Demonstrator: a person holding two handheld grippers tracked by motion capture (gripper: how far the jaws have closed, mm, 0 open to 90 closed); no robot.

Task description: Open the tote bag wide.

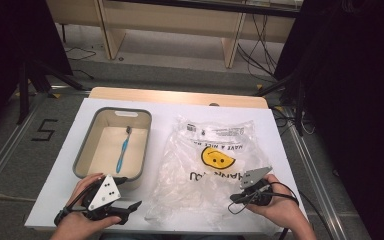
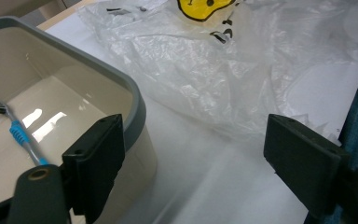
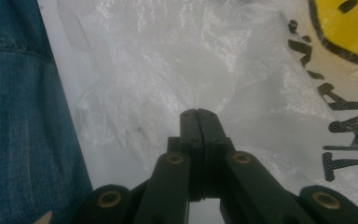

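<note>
Plastic bag (image 1: 210, 165), clear and crumpled, lies flat on the white surface (image 1: 170, 112), right of centre, and I can read it best from the high view: a yellow smiley face (image 1: 218, 156) and black lettering sit upside down to me, and the lettering is partly lost in the folds, so I cannot make out all the words. Its near edge runs toward the front of the surface, close to a patch of blue denim (image 3: 23, 116) that fills the left of the right gripper view. Left of the bag stands a grey-rimmed beige bin (image 1: 87, 137); in the left gripper view its far corners are cut off by the frame. A blue toothbrush (image 1: 123, 148) lies on the bin's floor, its handle end hidden behind a jaw in the left gripper view. My right hand-held gripper (image 3: 198, 114) has its jaws pressed fully together over the bag; whether any film is pinched between the tips I cannot tell. My left hand-held gripper (image 2: 196, 154) is released, jaws spread wide, one jaw just beside the bin's near corner, the other over bare surface by the bag's edge, holding nothing.
</note>
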